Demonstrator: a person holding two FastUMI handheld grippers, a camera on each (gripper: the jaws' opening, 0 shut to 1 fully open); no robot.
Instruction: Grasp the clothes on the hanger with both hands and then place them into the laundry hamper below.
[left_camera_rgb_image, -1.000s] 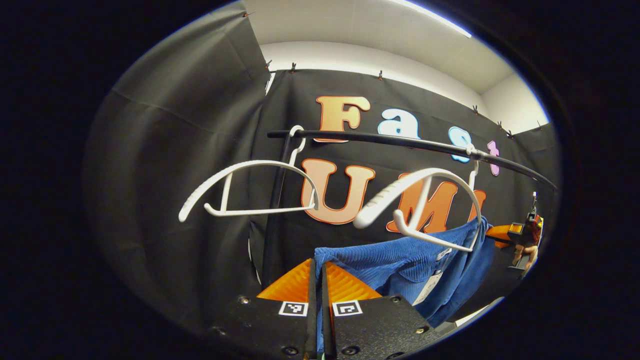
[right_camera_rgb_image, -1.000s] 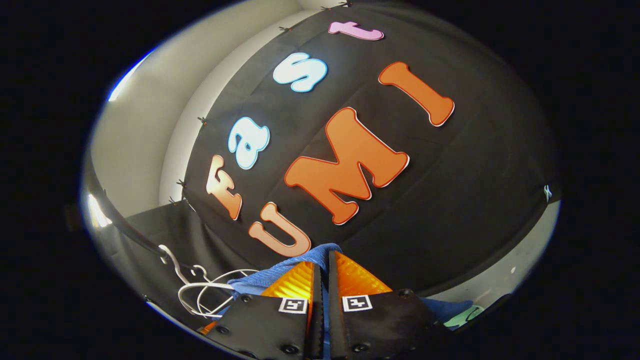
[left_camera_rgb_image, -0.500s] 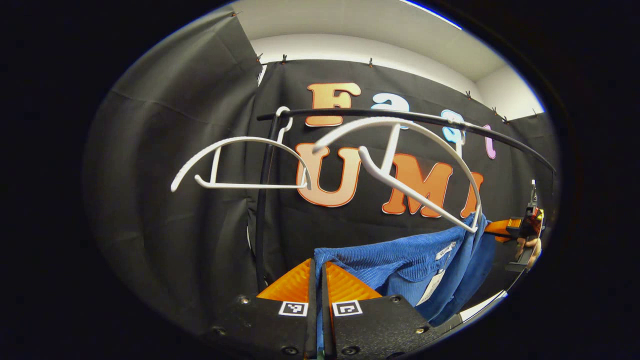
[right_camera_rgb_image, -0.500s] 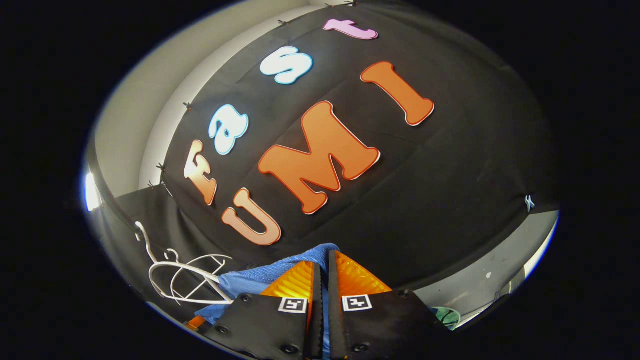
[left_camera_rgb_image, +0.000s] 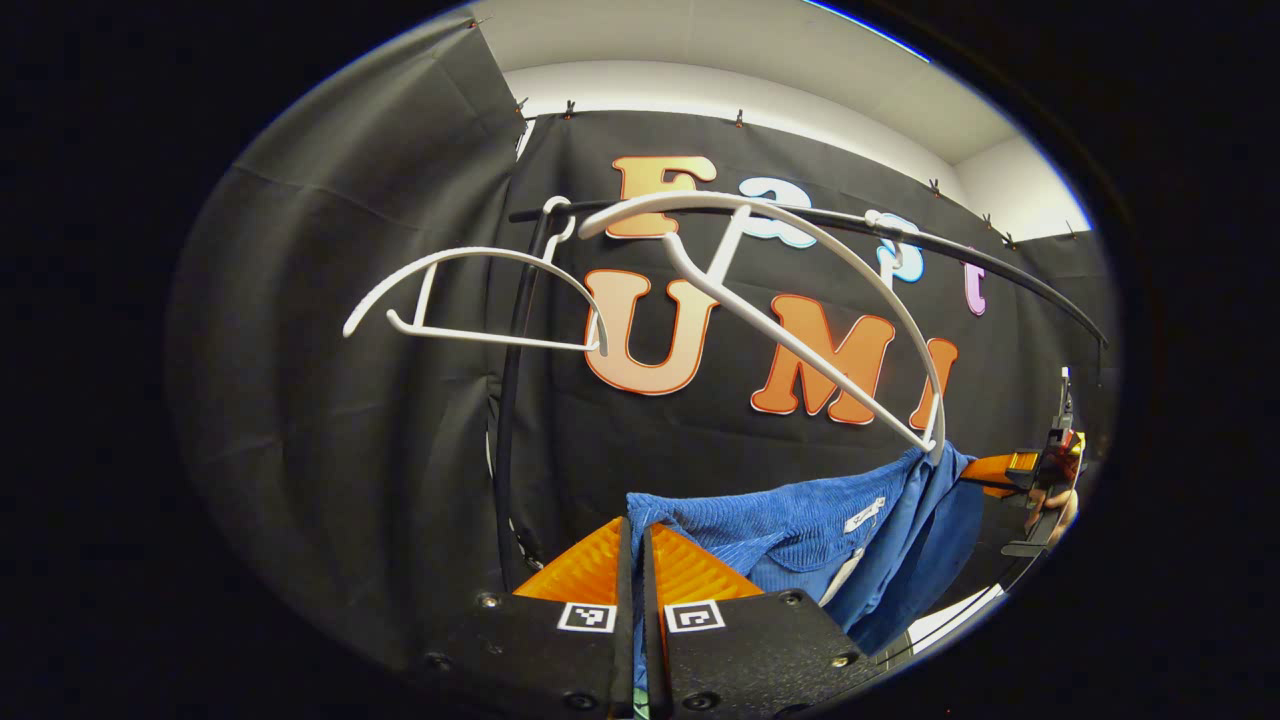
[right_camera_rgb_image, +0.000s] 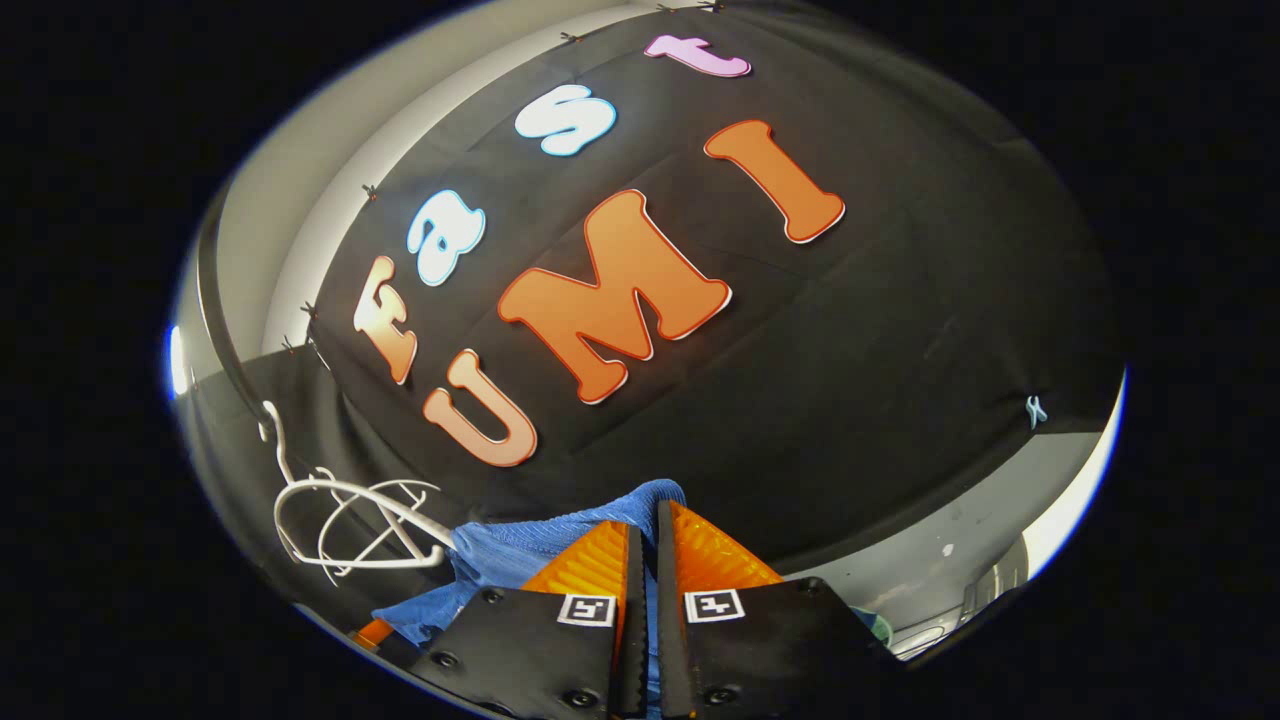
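In my left gripper view, the rail (left_camera_rgb_image: 800, 215) runs overhead with two white hangers on it. The near hanger (left_camera_rgb_image: 800, 300) tilts steeply, its low end caught in the blue garment (left_camera_rgb_image: 800, 520), so it blocks a straight pull. The far hanger (left_camera_rgb_image: 470, 300) hangs bare, apart. The upright pole (left_camera_rgb_image: 505, 420) stands just left of my fingers. Below the hangers the space before the wall is open.

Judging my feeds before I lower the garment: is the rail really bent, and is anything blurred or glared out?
Left gripper view: the rail bows from fisheye distortion; the blue garment and white hanger are sharp, no glare. Right gripper view: sharp too, a bright glare patch at the left edge, and the hangers look squeezed near the rim.
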